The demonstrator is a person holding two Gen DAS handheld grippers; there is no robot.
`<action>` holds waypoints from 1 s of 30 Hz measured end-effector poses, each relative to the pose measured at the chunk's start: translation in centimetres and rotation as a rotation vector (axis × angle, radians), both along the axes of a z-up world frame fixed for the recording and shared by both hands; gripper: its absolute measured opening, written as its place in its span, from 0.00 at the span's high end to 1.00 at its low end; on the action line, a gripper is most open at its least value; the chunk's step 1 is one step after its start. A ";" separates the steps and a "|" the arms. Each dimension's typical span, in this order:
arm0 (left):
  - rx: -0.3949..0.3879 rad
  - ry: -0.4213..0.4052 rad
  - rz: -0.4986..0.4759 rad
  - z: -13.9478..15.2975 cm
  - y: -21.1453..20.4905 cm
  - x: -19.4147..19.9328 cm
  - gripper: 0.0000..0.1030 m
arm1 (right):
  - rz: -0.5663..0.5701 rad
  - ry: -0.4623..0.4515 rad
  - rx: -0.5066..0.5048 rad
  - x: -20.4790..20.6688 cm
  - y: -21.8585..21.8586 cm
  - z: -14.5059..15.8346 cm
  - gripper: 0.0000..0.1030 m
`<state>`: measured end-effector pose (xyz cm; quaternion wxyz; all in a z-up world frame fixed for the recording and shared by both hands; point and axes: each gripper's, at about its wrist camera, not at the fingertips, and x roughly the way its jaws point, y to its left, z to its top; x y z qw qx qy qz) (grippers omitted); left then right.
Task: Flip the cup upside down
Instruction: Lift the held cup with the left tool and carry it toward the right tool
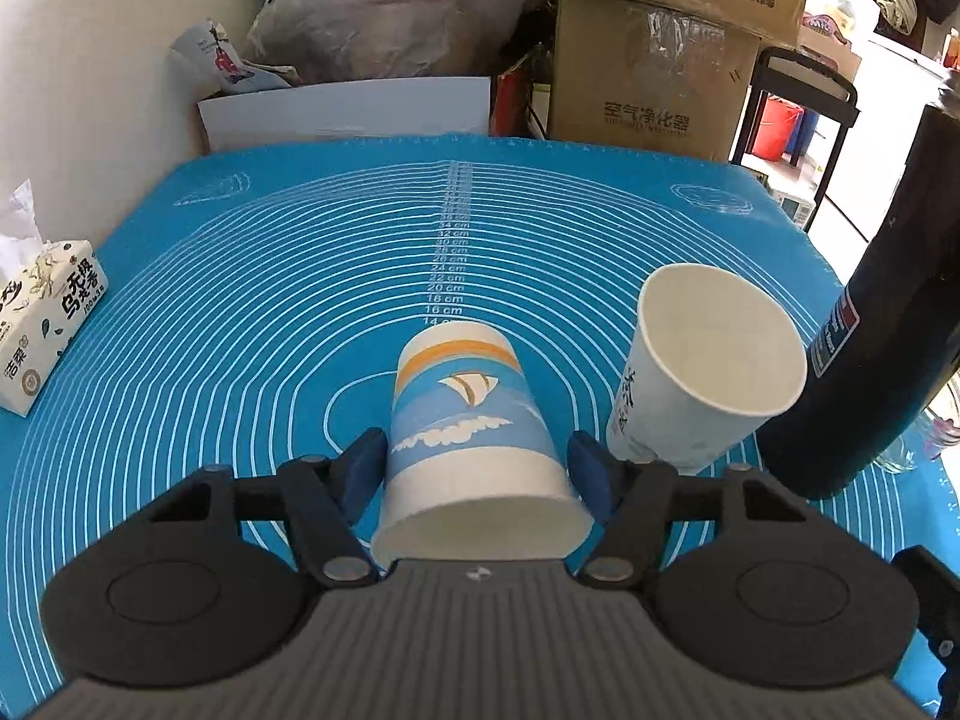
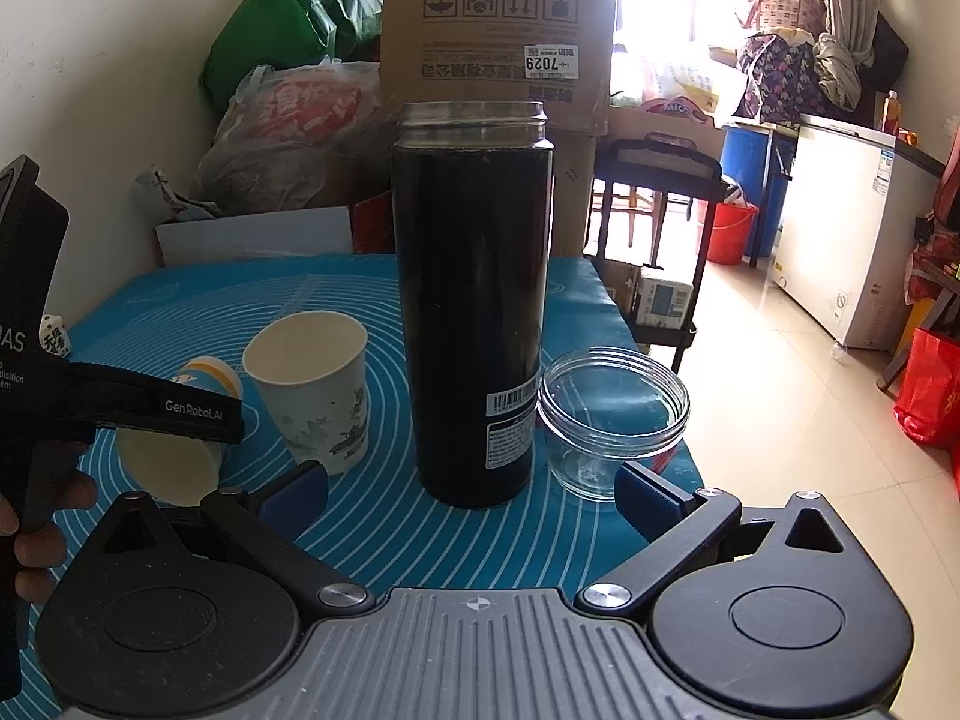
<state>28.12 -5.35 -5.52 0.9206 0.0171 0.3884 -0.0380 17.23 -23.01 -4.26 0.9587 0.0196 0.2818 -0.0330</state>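
Observation:
A paper cup with a blue sailboat print [image 1: 465, 420] lies tilted between my left gripper's fingers, its open mouth toward the camera and its base pointing away. My left gripper [image 1: 477, 462] is shut on it, one blue pad on each side, just above the blue mat [image 1: 240, 300]. The same cup shows in the right wrist view [image 2: 180, 450], partly hidden by the left gripper's arm. My right gripper [image 2: 471, 489] is open and empty, its fingers either side of a tall black flask [image 2: 474, 324].
A white paper cup [image 1: 702, 372] stands upright, mouth up, right of the held cup. The black flask [image 1: 882, 330] stands further right, with a glass jar [image 2: 612, 420] beside it. A tissue box [image 1: 42, 330] sits at the mat's left edge. Cardboard boxes [image 1: 648, 60] and bags stand behind.

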 end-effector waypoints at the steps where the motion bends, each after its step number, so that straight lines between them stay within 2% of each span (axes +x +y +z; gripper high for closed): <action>1: 0.003 -0.002 -0.002 0.0 0.0 0.0 0.38 | 0.000 0.002 0.001 0.0 0.0 0.0 0.00; 7: 0.036 -0.014 -0.011 0.4 -0.2 -0.4 0.40 | 0.012 0.016 0.007 0.2 0.2 -0.1 0.00; 11: 0.031 -0.027 -0.019 1.1 0.2 -1.6 0.40 | 0.014 0.025 0.019 0.0 0.2 0.0 0.00; 19: 0.037 -0.068 -0.031 2.9 1.9 -7.0 0.40 | 0.024 0.025 0.026 -2.1 0.6 1.1 0.00; 30: 0.035 -0.072 -0.035 2.5 3.4 -13.3 0.40 | 0.040 0.038 0.027 -6.7 1.7 1.6 0.00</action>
